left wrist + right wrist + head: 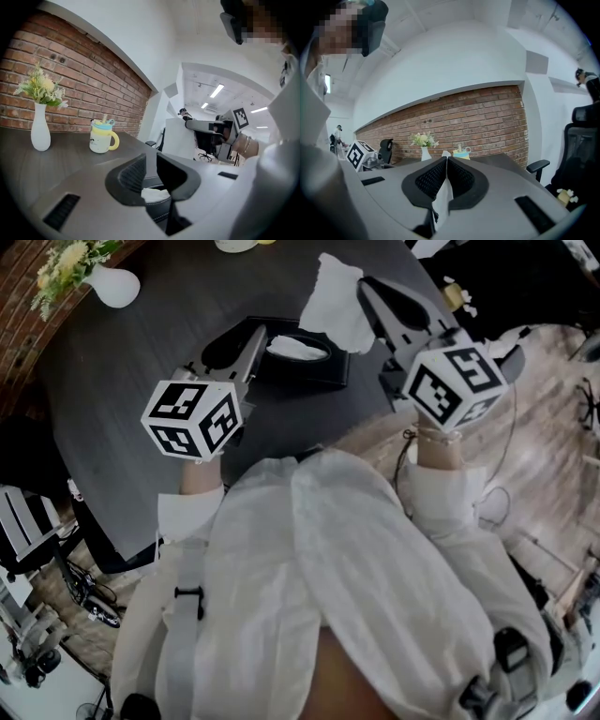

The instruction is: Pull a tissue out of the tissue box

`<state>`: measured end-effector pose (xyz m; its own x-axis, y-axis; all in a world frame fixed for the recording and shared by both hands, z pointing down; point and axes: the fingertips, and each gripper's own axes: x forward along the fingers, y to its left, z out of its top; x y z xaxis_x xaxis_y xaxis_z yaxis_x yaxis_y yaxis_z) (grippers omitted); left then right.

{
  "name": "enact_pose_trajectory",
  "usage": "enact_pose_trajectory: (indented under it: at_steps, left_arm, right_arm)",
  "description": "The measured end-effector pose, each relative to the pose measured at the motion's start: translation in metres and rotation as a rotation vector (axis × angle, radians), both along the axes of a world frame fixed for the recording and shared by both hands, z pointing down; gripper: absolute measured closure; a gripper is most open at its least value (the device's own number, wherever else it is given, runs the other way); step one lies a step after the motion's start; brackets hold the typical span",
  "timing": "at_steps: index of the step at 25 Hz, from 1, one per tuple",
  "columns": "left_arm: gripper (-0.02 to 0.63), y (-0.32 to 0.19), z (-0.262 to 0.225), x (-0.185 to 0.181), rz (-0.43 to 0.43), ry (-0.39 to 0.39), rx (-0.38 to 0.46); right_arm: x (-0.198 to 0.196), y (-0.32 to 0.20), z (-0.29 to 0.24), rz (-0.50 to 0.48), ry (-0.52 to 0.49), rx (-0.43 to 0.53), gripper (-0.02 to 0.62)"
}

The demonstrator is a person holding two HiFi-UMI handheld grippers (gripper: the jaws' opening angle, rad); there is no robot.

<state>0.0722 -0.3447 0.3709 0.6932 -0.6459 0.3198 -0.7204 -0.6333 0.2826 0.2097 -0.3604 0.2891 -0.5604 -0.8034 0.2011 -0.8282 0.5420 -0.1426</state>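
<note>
- The dark grey round table lies well below the tips of both tools.
- The black leather-look tissue box sits on it, just ahead of and below the left tongs. It is below and to the left of the right tongs, and its long side runs across between the two.
- The left tongs stand partly spread with nothing between the pads. In the left gripper view the box top shows low down through the gap.
- The right tongs are pressed together, pinching the top edge of the sheet.
- The white crumpled tissue hangs from those tips, its long axis dropping towards the box's right end. Its lower edge looks just clear of the box, but I cannot be sure it is free.
- The folded white next sheet rests in the slot, directly under the left tips.
- My reading is that any further pull belongs to the right hand, up and away from the slot. The left is the nearer one to steady the box.
</note>
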Motion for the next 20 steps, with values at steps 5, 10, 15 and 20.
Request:
enact_pose_trajectory:
  at_steps: [5, 10, 15, 20]
  left_arm:
    - [0.556, -0.004, -0.001, -0.003, -0.022, 0.007, 0.009]
    - [0.594, 0.001, 0.006, 0.004, 0.016, -0.037, 0.001]
    - [0.6, 0.002, 0.008, 0.001, 0.013, -0.032, 0.0]
    - [0.601, 0.004, 0.008, -0.002, 0.014, -0.012, -0.005]
  right_arm:
    - [-0.002, 0.006, 0.0, -0.006, -0.014, 0.002, 0.586]
    - [-0.009, 0.016, 0.005, -0.03, -0.03, -0.016, 0.586]
    - [-0.021, 0.023, 0.013, -0.061, -0.007, -0.028, 0.586]
    - [-0.03, 0.023, 0.015, -0.069, 0.007, -0.033, 0.586]
